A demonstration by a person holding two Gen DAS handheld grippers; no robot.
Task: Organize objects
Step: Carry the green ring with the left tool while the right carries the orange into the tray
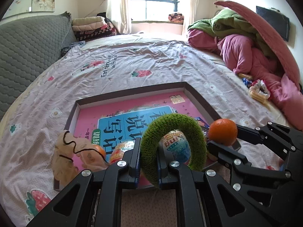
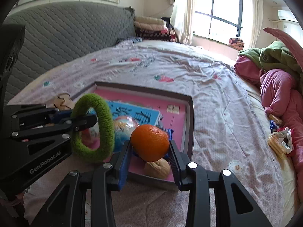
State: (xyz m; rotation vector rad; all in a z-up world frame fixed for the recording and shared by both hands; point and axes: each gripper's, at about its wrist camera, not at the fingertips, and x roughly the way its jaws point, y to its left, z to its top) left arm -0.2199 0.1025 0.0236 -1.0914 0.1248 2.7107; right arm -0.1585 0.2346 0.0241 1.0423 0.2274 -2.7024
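Left gripper (image 1: 148, 158) pinches fuzzy green yarn ring (image 1: 173, 147); right gripper (image 2: 150, 152) clamps round orange tangerine (image 2: 149, 142), which might roll off lower-centre shallow cardboard tray (image 2: 190, 124) if released early

Orange (image 2: 149, 141) between hand-held gripper (image 2: 150, 149) pads

Both wrist cams sit close behind own fingers, angled down over bed (image 1: 151, 60) toward window (image 2: 223, 11). Shared: pink-lined box (image 1: 191, 89), green ring (image 2: 106, 113), orange (image 1: 223, 131).

Fuzzy green ring (image 1: 173, 147), dimpled glossy orange (image 2: 150, 145)
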